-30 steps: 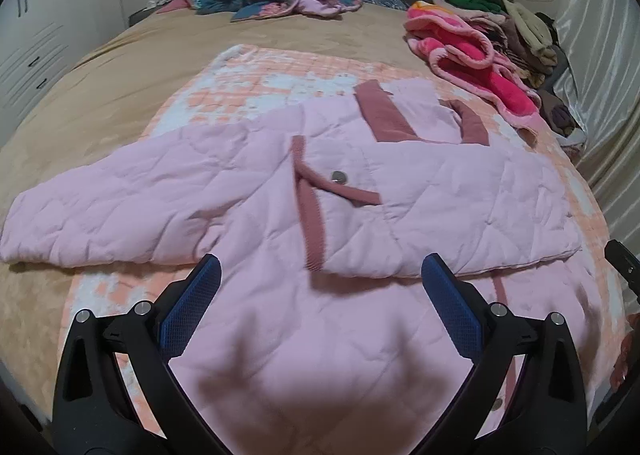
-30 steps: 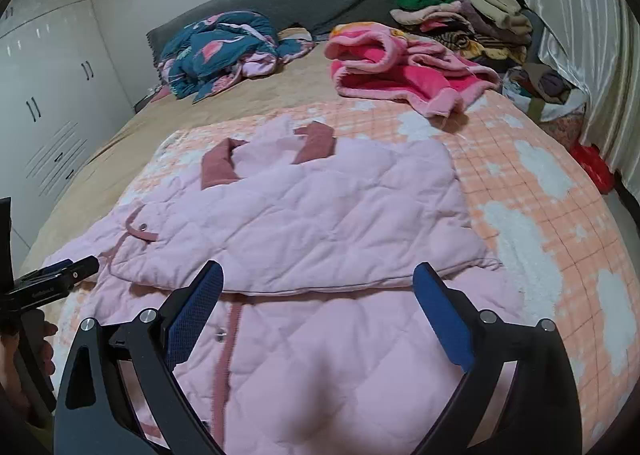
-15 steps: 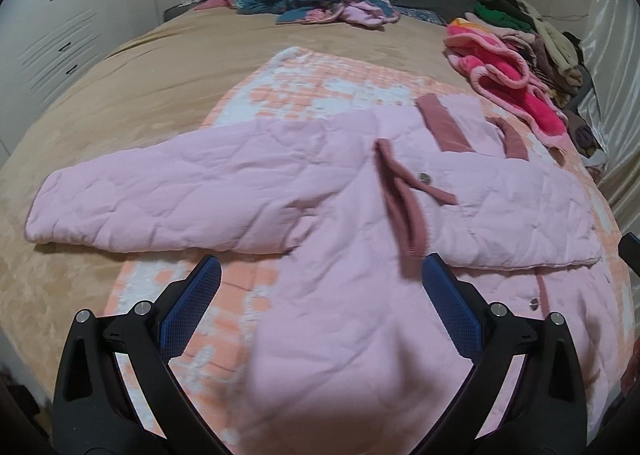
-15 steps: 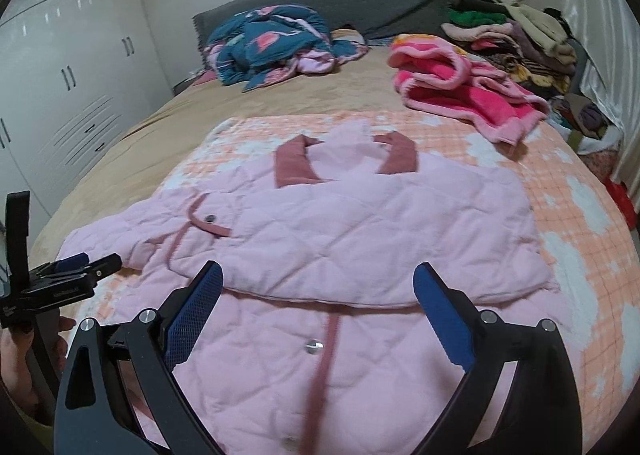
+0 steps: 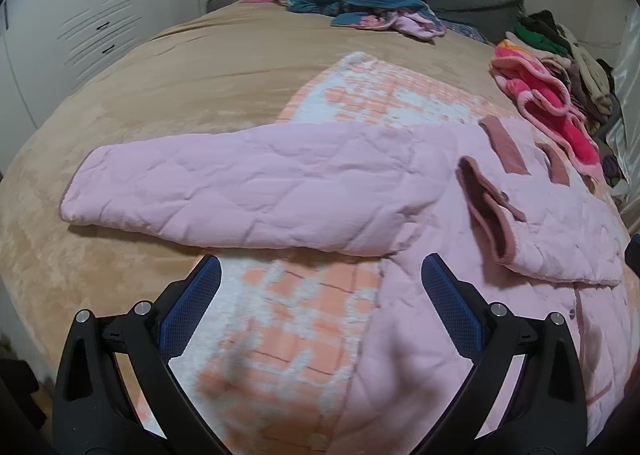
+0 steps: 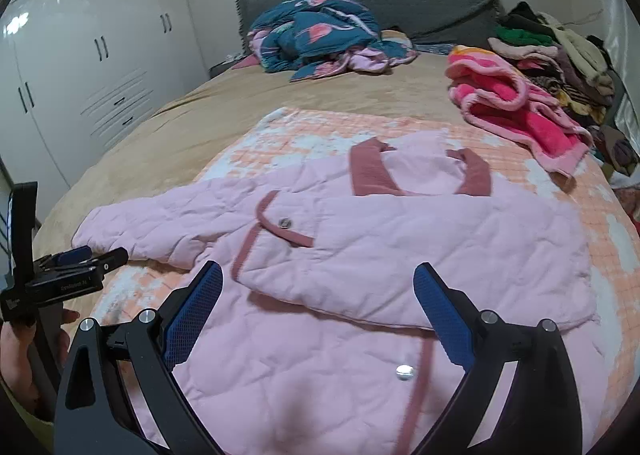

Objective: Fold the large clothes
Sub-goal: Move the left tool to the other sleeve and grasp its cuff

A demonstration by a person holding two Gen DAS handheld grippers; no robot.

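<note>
A pale pink quilted jacket with dusty-rose trim lies on an orange-and-white checked blanket on the bed. Its right sleeve is folded across the chest; its left sleeve stretches out flat to the left. My left gripper is open and empty, hovering just in front of that sleeve near the armpit. In the right wrist view the jacket fills the middle; my right gripper is open and empty above its lower front. The left gripper shows at the left edge there.
The bed has a tan cover. A teal patterned quilt lies by the grey headboard. A bright pink fleece garment and a pile of clothes sit at the far right. White wardrobes stand on the left.
Both grippers have swung to the left. The left gripper now faces the outstretched left sleeve instead of the jacket's middle. The jacket has not moved.
</note>
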